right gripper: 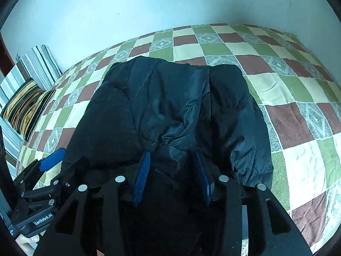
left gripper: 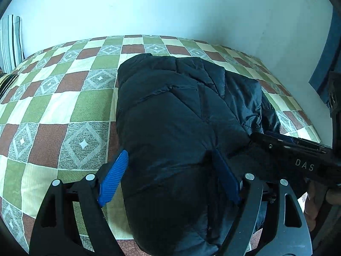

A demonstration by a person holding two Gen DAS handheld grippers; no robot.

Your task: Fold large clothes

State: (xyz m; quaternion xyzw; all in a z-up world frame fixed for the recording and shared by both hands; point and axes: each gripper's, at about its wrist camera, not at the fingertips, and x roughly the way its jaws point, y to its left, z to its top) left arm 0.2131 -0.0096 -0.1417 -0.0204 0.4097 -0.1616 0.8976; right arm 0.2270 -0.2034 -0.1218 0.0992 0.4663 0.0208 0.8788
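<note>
**On the checked bed, the jacket is nearly a bundle**

Over on the patchwork bedspread (left gripper: 64, 111), the dark puffer jacket (left gripper: 174, 115) lies gathered into a thick, compact bundle, its quilted panels doubled over one another near the middle of the bed. Both tools hang right above the near end. The left gripper (left gripper: 170, 170) stands wide, one blue pad (left gripper: 114, 177) clear over the bedspread beside the jacket's edge and the other over the fabric, pinching nothing. The right gripper (right gripper: 173, 177) has its jaws part-way apart astride a puffy ridge of the jacket; the pads look to flank the cloth, not squeeze it, so I read that claw as released.

My call: the main folds look done, judging by how narrow and stacked the bundle sits. What seems left is tidying: the loose lobe on the right side still bulges out, and the near end wants tucking or a final half-fold. Striped pillows (right gripper: 27, 98) wait at the head, untouched.
</note>
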